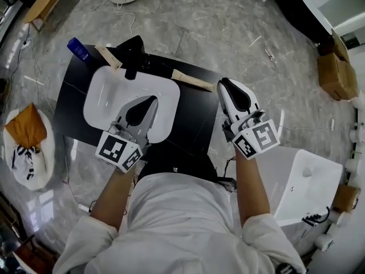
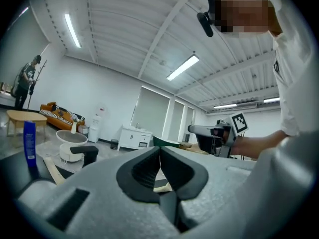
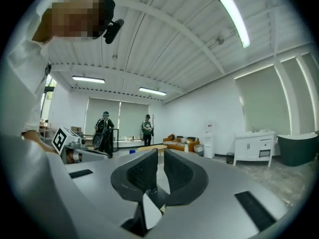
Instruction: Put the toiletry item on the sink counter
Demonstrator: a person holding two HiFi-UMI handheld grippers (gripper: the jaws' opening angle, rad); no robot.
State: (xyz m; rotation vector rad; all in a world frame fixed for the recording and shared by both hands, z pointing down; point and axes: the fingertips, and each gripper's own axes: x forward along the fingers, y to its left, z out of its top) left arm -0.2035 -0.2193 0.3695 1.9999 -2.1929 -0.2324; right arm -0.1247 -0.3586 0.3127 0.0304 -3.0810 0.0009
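Only the head view shows the whole black counter (image 1: 188,124) with its white sink (image 1: 102,99). The blue bottle (image 1: 78,48) is at the counter's far left corner, and the left gripper view shows it standing upright. The left hand-held gripper (image 1: 150,101) hangs over the sink, clenched on nothing. The right hand-held gripper (image 1: 226,84) is at the counter's right edge, closed but for a thin slit, holding nothing. On the floor, a white basket (image 1: 45,170) holds an orange cloth (image 1: 25,127)
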